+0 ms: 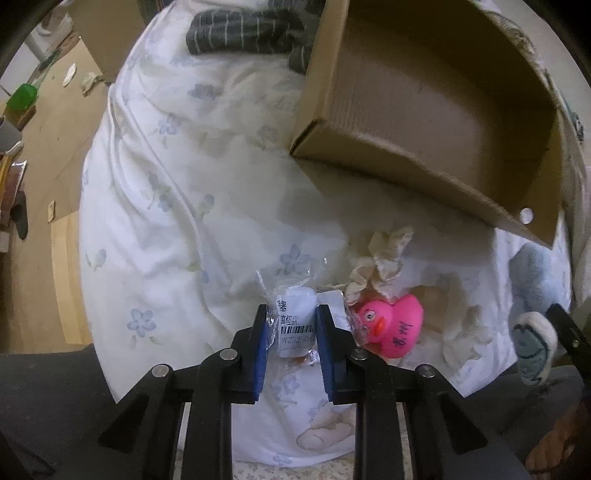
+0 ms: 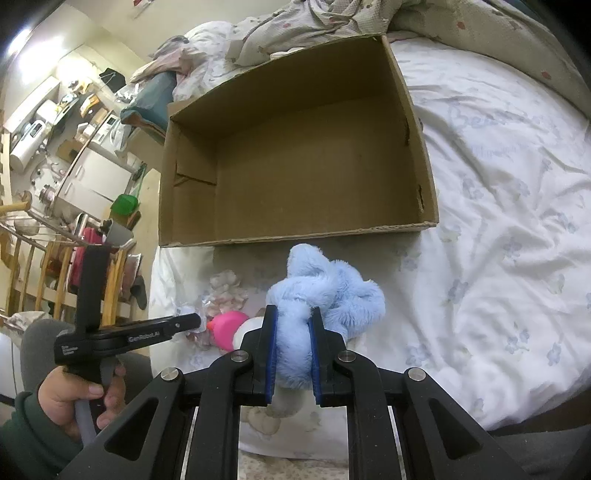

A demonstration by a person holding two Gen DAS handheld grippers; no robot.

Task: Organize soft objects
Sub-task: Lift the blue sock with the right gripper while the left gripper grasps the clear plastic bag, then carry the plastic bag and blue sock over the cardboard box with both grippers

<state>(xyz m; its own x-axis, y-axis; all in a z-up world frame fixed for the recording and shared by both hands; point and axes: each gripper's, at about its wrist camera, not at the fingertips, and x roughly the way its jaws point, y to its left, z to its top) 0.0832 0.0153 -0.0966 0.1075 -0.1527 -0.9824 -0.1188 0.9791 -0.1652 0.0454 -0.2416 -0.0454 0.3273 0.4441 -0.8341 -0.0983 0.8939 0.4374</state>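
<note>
My left gripper [image 1: 292,325] is shut on a clear plastic packet [image 1: 295,321] with a white barcode label, on the white floral bedsheet [image 1: 155,206]. Right of it lie a pink rubber duck [image 1: 395,326] and a cream scrunchie [image 1: 384,266]. My right gripper [image 2: 292,332] is shut on a fluffy blue plush toy [image 2: 328,295], whose foot [image 1: 532,339] shows at the right of the left wrist view. An open, empty cardboard box [image 2: 295,155] lies on the bed just beyond the toys; it also shows in the left wrist view [image 1: 424,99]. The left gripper [image 2: 177,325] and duck [image 2: 227,325] show in the right wrist view.
Dark striped clothing [image 1: 243,29] lies at the far side of the bed beside the box. Rumpled bedding [image 2: 314,22] is piled behind the box. The bed's left edge drops to a wooden floor [image 1: 48,147] with clutter, a green container [image 2: 125,205] and wooden rails [image 2: 48,266].
</note>
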